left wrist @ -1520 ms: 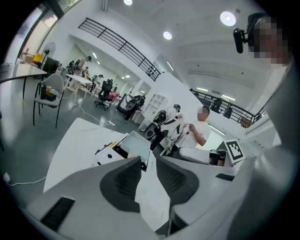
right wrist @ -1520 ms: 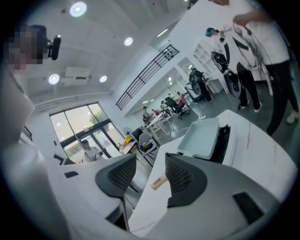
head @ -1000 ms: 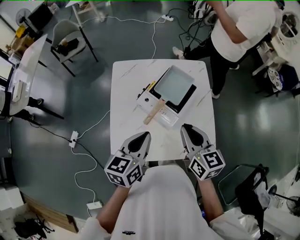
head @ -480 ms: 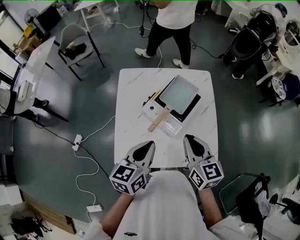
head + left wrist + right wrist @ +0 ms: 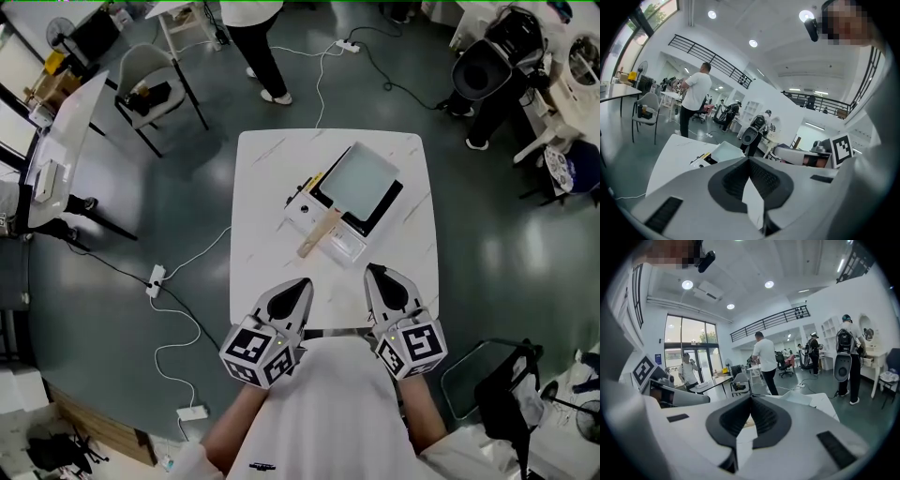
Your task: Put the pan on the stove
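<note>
Plainly the pan (image 5: 359, 178) lies well beyond both — left claw (image 5: 302, 284), right claw (image 5: 373, 271).

A rectangular grey pan (image 5: 361, 178), its wooden handle (image 5: 317, 234) angled lower-left, sits on the black-and-white stove (image 5: 302, 212).

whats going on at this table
A person stands at the near edge of a white table holding a left claw and a right claw, both shut and empty. Farther along the table, a rectangular pan with a wooden handle appears to sit on a portable stove. Neither claw touches it.
</note>
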